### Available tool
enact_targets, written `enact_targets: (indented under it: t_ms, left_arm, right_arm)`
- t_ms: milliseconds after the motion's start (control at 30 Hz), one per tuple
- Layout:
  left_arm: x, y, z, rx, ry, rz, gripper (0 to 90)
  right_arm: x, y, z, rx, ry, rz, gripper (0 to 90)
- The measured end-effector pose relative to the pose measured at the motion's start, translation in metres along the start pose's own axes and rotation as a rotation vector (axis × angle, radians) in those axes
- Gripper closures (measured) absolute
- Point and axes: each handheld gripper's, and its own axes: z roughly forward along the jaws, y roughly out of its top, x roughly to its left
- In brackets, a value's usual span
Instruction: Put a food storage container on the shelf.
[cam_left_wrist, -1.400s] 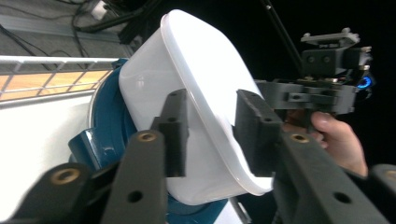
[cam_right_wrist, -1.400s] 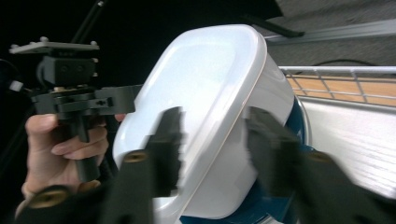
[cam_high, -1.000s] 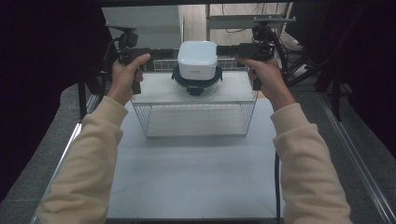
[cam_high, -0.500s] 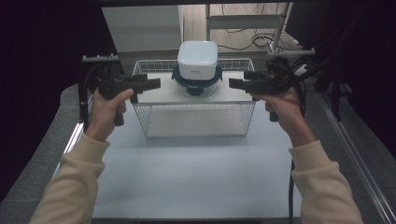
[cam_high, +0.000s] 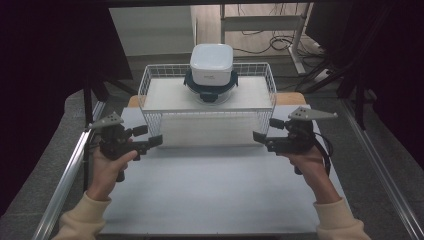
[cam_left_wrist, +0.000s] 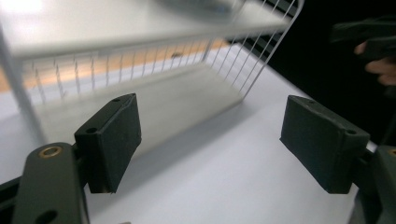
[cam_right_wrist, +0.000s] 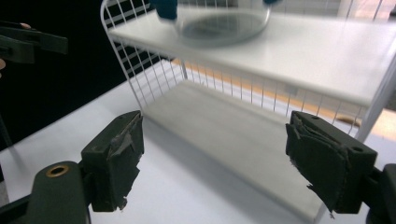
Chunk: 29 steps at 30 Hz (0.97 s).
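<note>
High view: left gripper (cam_high: 156, 141) and right gripper (cam_high: 259, 137) sit low over the table (cam_high: 210, 190), one at each front corner of the wire rack (cam_high: 207, 107), tips aimed inward at each other. Both released, nothing between the pads; left gripper view has its jaws spread wide w/ bare tabletop between, right gripper view same, worn pads (cam_right_wrist: 122, 154) apart and empty.

Rack stands near the far edge of the table, two shelves. On its top shelf, about centre, a white container (cam_high: 211, 64) sits upside-down-looking on a dark blue clip lid (cam_high: 210, 86) or base, can't tell which. In right gripper view a clear round bowl bottom shows on the upper shelf, blurred.

Progress, as I read it: very early. Container untouched, neither tool near it; lower shelf empty. Probably the whole pick and move is left to do.

Orientation: container upright, roughly square w/ rounded corners, no real long axis. Rack's long axis runs left-right across the table.
</note>
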Motion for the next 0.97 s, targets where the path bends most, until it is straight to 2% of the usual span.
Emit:
enact_targets:
  t_ms: [133, 333, 500, 633, 800, 967]
  left_arm:
    - [-0.001, -0.024, 0.006, 0.027, 0.036, 0.024, 17.7]
    - [-0.004, -0.055, 0.017, 0.08, 0.037, 0.029, 16.0]
    - [-0.002, -0.074, 0.028, 0.133, 0.043, 0.03, 15.1]
    - [-0.003, -0.078, 0.033, 0.151, 0.065, 0.049, 14.7]
    - [-0.002, -0.078, 0.034, 0.155, 0.063, 0.049, 14.7]
    - [-0.002, -0.078, 0.033, 0.153, 0.082, 0.053, 14.0]
  right_arm:
    - [0.001, -0.027, 0.0, 0.028, -0.018, 0.0, 19.0]
    - [-0.003, -0.07, 0.004, 0.087, -0.039, 0.026, 18.9]
    - [-0.006, -0.097, 0.01, 0.142, -0.05, 0.042, 18.9]
    - [-0.005, -0.102, 0.014, 0.166, -0.06, 0.029, 18.5]
    - [-0.003, -0.102, 0.012, 0.157, -0.069, 0.01, 18.3]
    - [-0.004, -0.103, 0.012, 0.142, -0.077, 0.005, 17.2]
